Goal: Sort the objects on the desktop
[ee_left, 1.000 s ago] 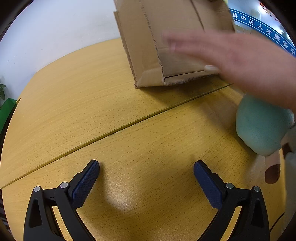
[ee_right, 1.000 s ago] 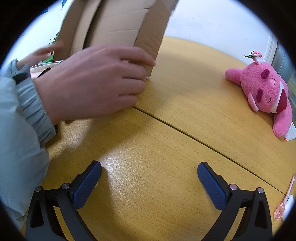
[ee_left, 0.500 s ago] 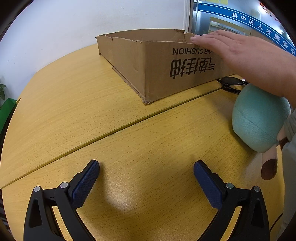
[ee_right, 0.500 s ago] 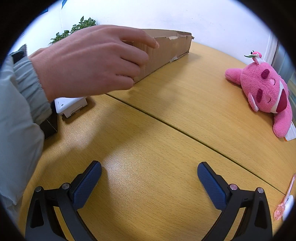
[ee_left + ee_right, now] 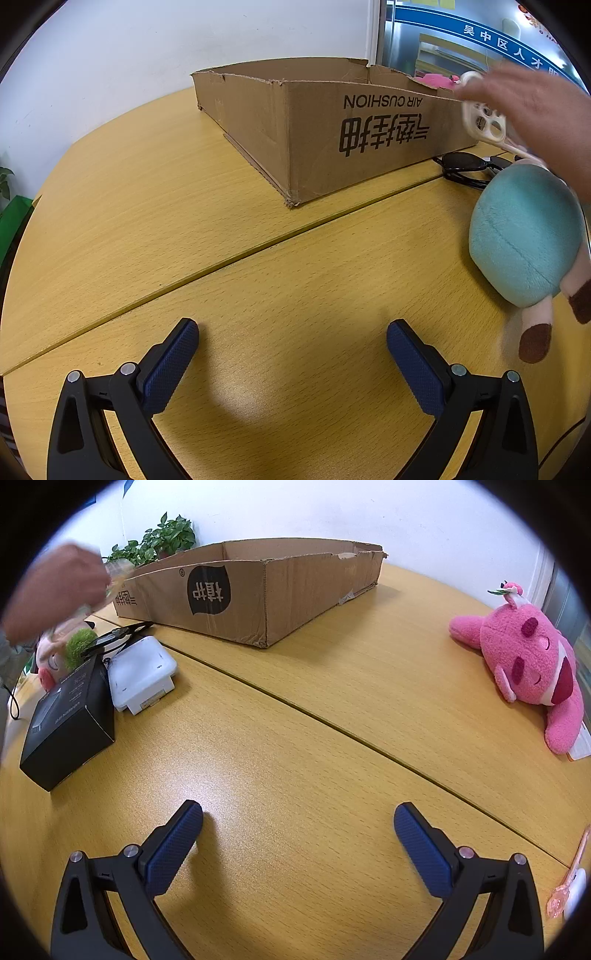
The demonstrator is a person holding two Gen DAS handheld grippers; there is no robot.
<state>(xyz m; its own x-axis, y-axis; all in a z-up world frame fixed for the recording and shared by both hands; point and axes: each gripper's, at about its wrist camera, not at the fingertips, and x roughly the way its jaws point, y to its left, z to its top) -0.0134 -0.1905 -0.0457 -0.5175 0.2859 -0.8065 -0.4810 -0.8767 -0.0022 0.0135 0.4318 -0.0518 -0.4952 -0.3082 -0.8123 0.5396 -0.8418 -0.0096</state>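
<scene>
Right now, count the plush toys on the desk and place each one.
2: a pink plush toy lies at the desk's right; a teal-bodied plush lies left of the cardboard box, beside the sunglasses. The box's inside is hidden.

Brown box (image 5: 314,122), pink plush (image 5: 524,664), teal plush (image 5: 524,236)

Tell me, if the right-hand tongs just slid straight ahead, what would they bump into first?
Probably the cardboard box. The right tongs stand open over bare table, and nothing lies between them and the box's near corner, though depth is hard to judge through this lens.
</scene>
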